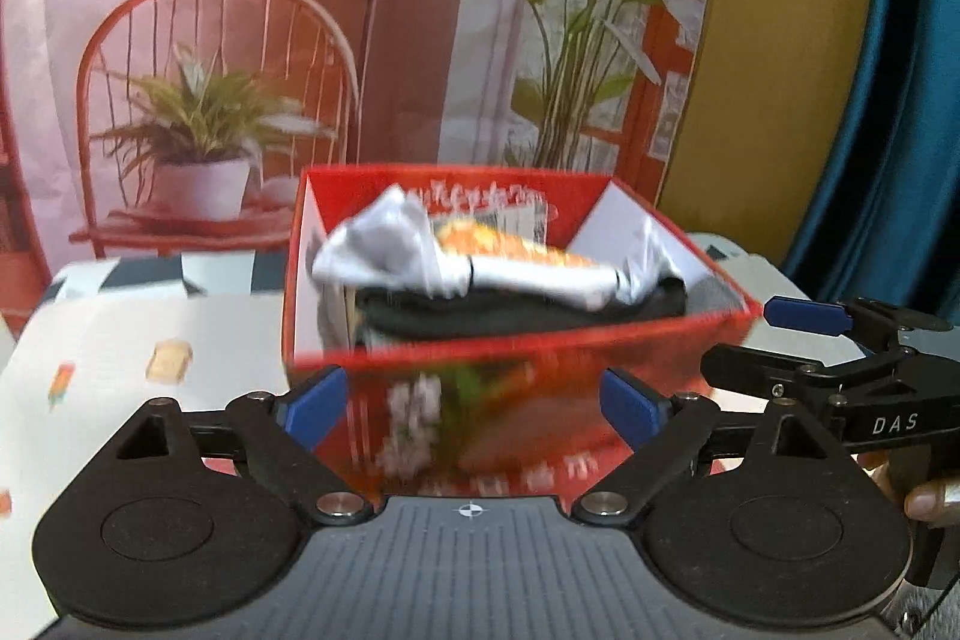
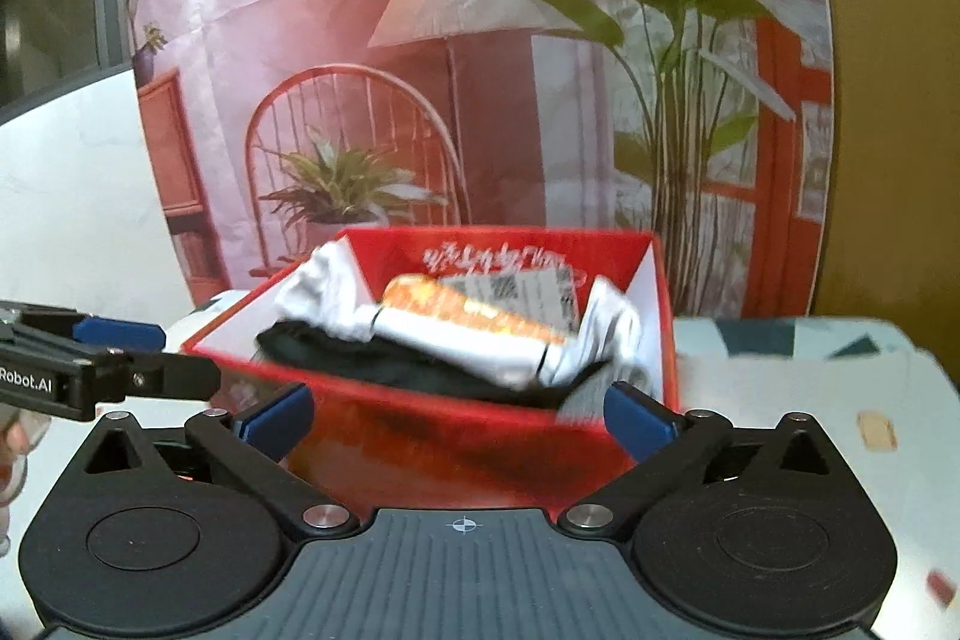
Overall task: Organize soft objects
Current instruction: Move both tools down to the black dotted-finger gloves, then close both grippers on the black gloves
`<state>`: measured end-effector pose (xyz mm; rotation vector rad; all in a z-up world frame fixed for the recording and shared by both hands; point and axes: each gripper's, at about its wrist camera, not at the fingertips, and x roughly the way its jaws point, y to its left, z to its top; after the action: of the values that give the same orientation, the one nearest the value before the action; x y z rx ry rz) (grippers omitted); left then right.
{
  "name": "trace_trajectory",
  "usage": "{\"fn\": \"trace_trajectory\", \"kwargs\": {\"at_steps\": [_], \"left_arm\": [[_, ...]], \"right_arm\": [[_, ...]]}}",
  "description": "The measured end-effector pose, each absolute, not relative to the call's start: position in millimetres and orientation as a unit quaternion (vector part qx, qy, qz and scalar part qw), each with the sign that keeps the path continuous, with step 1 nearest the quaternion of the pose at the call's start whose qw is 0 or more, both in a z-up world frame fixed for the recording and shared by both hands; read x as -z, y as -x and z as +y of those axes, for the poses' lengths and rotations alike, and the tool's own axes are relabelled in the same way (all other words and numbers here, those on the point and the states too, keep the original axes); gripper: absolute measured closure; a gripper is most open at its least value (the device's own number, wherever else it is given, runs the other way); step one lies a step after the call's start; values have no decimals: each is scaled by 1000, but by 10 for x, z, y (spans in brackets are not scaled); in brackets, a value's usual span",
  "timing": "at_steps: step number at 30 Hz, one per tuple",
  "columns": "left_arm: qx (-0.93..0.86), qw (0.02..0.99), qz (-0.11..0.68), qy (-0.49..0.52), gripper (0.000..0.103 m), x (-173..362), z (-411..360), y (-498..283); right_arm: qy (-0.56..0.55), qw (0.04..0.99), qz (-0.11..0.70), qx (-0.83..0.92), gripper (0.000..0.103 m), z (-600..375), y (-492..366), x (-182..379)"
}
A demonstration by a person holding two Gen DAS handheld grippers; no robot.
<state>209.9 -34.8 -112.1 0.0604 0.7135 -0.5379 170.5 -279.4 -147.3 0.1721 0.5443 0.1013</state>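
Both-sided, left gripper (image 1: 477, 409) and right gripper (image 2: 459, 415) spread wide, flanking red box (image 1: 510, 388) rim

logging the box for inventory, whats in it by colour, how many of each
White cloth: 1, on top, with an orange patch
Black cloth: 1, underneath
Printed card: 1, against the back wall
Total: 3 that show in the red box; blur may hide more.

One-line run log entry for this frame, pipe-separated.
left gripper: open, empty | right gripper: open, empty | red box: holds white cloth, black cloth | both facing box
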Motion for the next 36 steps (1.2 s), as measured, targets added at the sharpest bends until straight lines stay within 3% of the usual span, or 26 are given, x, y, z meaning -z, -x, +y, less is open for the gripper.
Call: {"fn": "trace_trajectory", "kwargs": {"at_steps": [7,10,18,36], "left_arm": [[260,884,388,-17,13,1540,-288,-1968],[265,874,408,-19,18,1753,-317,-1950],[275,849,451,9,58,2155,-313,-1945],[289,852,437,-5,58,2249,-316,-1817]], "right_arm": [[-106,942,316,-40,2,-2744,-1434,1898],[-114,936,332,-35,3,-2734,-1385,2075],[-111,923,369,-15,11,-2717,-1394,2425],[-79,922,376,-40,13,-2625,-1329,2618]]}}
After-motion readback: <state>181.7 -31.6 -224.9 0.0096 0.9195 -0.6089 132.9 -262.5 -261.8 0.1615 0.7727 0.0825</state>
